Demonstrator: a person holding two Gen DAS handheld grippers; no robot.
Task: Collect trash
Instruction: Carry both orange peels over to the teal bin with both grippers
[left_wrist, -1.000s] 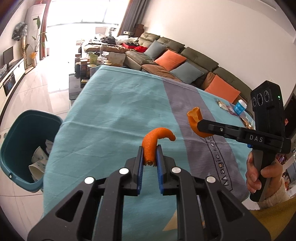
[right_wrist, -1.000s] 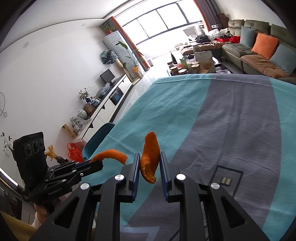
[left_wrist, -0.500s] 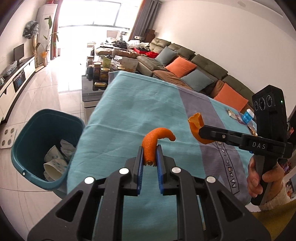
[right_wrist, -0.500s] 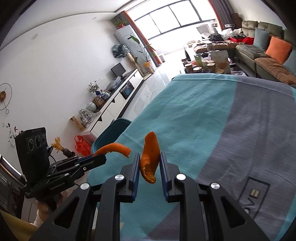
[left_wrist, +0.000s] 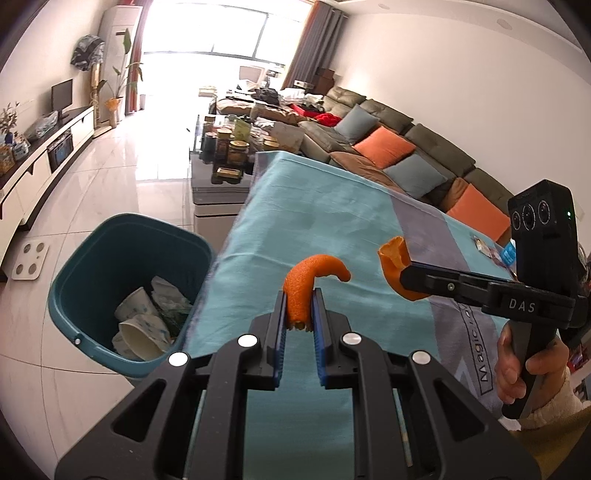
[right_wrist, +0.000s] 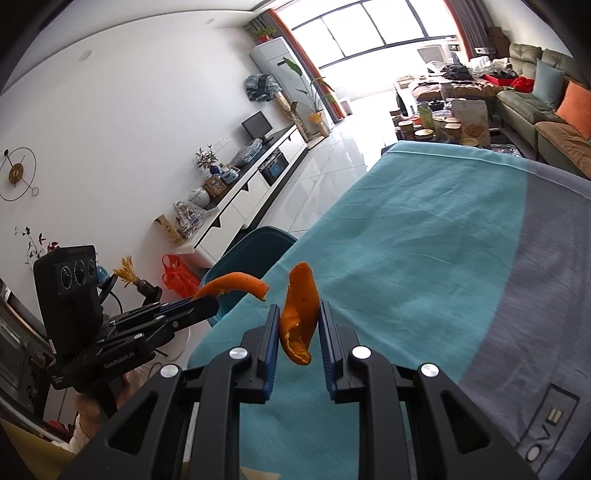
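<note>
While the bench (left_wrist: 332, 206) is covered by a teal and grey cloth, a teal bin (left_wrist: 96, 266) is seen on the floor just beside its edge, with paper cups (left_wrist: 142, 325) lying inside. Above the cloth near that edge, the left tool (left_wrist: 299, 314) is clenched on a curved peel (left_wrist: 306, 277), whose tip is bent over to the right. The right tool (right_wrist: 295, 332) is clenched on a folded peel (right_wrist: 301, 306) and is gripped by a hand (left_wrist: 524, 373).
</note>
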